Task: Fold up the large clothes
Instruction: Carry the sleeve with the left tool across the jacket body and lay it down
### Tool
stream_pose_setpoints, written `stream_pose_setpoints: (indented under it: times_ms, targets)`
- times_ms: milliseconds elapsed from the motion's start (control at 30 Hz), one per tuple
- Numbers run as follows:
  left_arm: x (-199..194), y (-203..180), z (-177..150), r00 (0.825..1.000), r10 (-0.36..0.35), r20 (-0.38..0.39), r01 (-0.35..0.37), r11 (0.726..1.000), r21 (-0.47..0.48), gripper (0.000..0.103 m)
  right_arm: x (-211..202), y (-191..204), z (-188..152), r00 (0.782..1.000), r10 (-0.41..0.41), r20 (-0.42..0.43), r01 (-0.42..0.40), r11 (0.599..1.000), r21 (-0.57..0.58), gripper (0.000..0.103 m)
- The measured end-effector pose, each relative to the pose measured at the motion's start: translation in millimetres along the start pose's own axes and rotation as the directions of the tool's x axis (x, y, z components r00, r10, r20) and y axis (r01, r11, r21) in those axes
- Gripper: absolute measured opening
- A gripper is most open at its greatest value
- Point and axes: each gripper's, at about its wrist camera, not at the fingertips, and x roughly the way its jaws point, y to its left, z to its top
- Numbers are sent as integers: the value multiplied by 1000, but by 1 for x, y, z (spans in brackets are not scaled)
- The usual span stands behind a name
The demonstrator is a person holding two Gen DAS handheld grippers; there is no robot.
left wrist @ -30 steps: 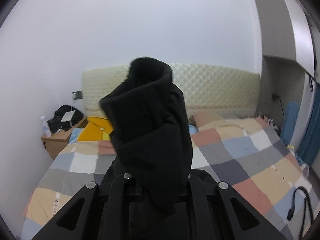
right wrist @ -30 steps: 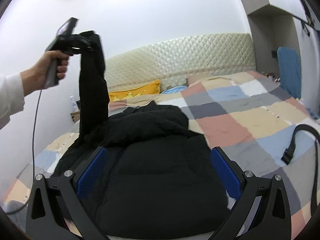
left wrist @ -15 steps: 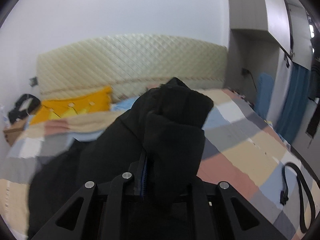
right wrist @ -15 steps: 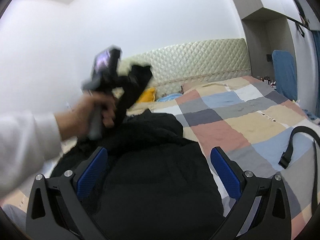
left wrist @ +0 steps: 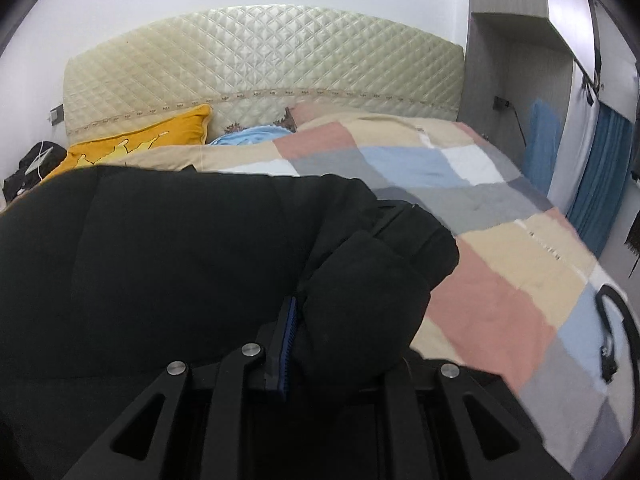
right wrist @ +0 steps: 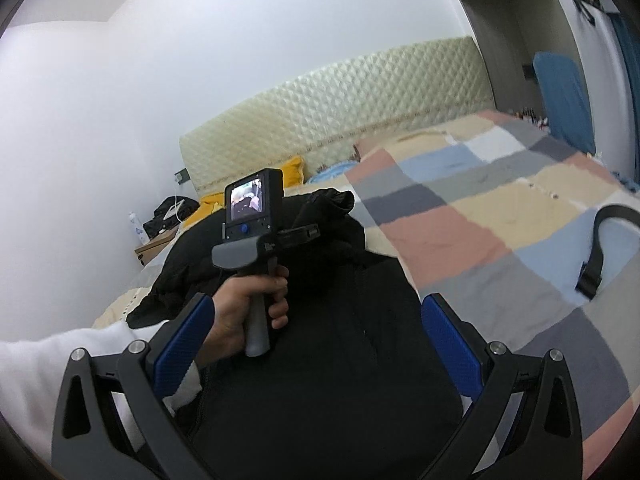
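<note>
A large black padded jacket (left wrist: 160, 260) lies on the patchwork bed (left wrist: 500, 280) and fills the left of the left wrist view. My left gripper (left wrist: 340, 340) is shut on the jacket's black sleeve (left wrist: 372, 296), held low over the jacket body. In the right wrist view the jacket (right wrist: 328, 360) lies under my right gripper (right wrist: 316, 344), which is open and empty above it. The left gripper (right wrist: 304, 232) shows there, hand-held, with the sleeve end (right wrist: 328, 204) bunched in it.
A yellow pillow (left wrist: 136, 144) and a blue cloth (left wrist: 256, 136) lie by the quilted headboard (left wrist: 260, 64). A black strap (right wrist: 600, 248) lies on the bed at the right. A nightstand (right wrist: 156, 244) with a bag stands at the far left.
My left gripper has swung the sleeve down from high in the air and across to the right, over the jacket body. The right gripper has stayed open above the jacket.
</note>
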Motion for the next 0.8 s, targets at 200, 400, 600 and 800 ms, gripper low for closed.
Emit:
stream_pose_setpoints:
  times_ms: [200, 400, 600, 800]
  targets:
    - [5, -3, -5, 997, 57, 42, -58, 998, 11, 20, 10, 7, -4, 1000, -10, -28, 9, 999, -37, 103]
    - [-9, -12, 0, 989, 133, 58, -136, 990, 45, 21, 10, 8, -6, 999, -17, -30, 16, 999, -45, 103]
    - [-44, -17, 8, 982, 177, 68, -181, 982, 50, 57, 3, 9, -7, 1000, -20, -6, 20, 999, -51, 103]
    - [-95, -2, 16, 983, 171, 68, -173, 985, 26, 66, -2, 12, -5, 1000, -24, 10, 24, 998, -65, 103]
